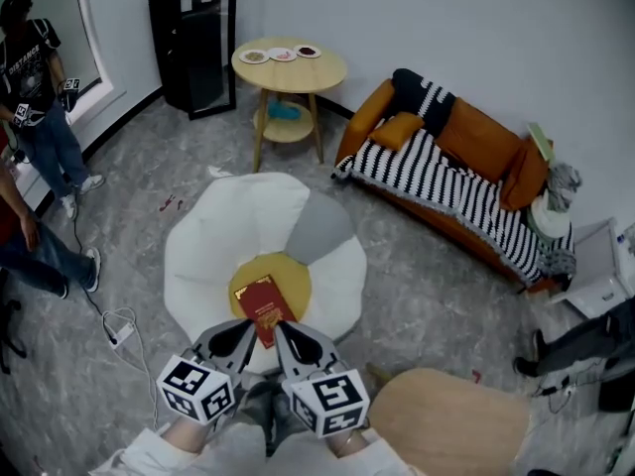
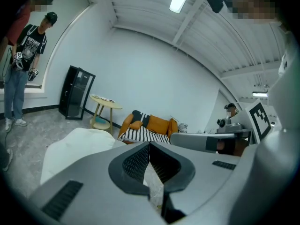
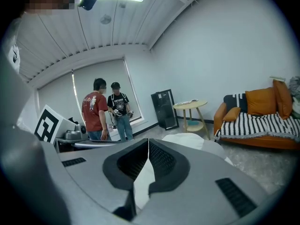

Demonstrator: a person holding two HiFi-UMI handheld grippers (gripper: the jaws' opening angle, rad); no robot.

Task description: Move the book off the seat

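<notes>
I see the book (image 1: 264, 308) lying on the seat (image 1: 213, 236); lift not begun. Left claw (image 1: 246, 333) and right claw (image 1: 285, 331) both shut, empty, near it.

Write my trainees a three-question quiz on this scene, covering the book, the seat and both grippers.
1. True or false: the red book lies on the round table.
2. The jaws of the left gripper and the right gripper are: A both shut with nothing between them; B both open; C shut on the book.
3. What colour is the part of the white seat directly under the book?
Key: 1 false, it lies on the seat. 2 A. 3 yellow.
</notes>
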